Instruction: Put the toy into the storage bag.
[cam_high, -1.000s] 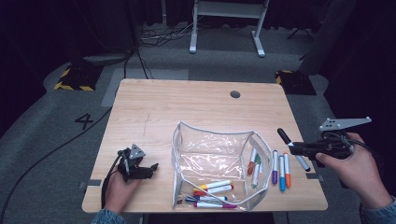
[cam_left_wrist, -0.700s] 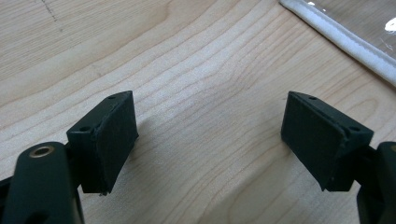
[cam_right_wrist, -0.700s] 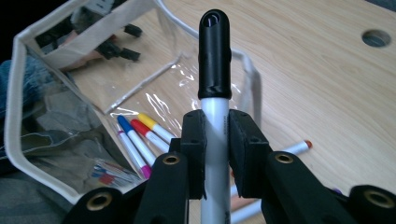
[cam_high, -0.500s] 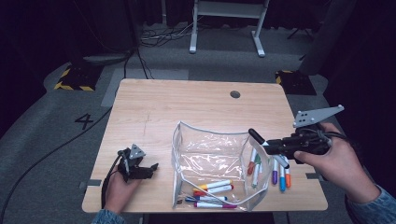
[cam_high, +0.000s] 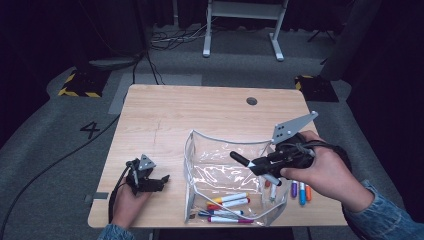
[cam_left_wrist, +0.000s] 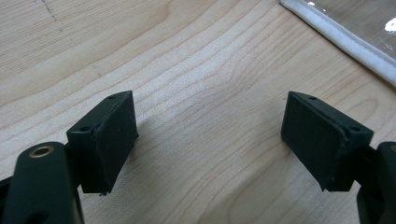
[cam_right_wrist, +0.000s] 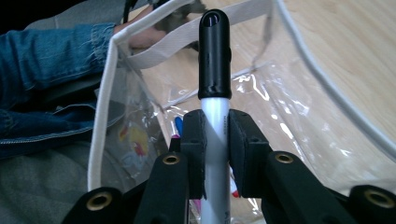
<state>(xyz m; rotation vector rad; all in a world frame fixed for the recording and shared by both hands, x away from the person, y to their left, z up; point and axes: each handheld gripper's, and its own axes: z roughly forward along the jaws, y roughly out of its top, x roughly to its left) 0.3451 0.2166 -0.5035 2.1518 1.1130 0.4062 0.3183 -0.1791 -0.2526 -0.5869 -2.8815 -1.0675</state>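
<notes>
The wooden tabletop (cam_high: 165, 120) carried a clear plastic pouch (cam_high: 225, 150) standing open near its front edge, with several markers (cam_high: 227, 202) lying inside and a few more just beside it on the right. Above the pouch's opening, the right hand-held gripper (cam_high: 260, 165) was clenched on a black-capped marker (cam_right_wrist: 215, 60), cap pointing forward. The left hand-held gripper (cam_high: 162, 179) rested released on the tabletop, well apart from the pouch.

Lab or studio: hazard-striped floor tape (cam_high: 79, 85), floor cables (cam_high: 165, 40), lone wooden table (cam_high: 200, 115).

Black-capped marker (cam_right_wrist: 215, 121) between closed jaws, above clear pouch (cam_right_wrist: 299, 121).
</notes>
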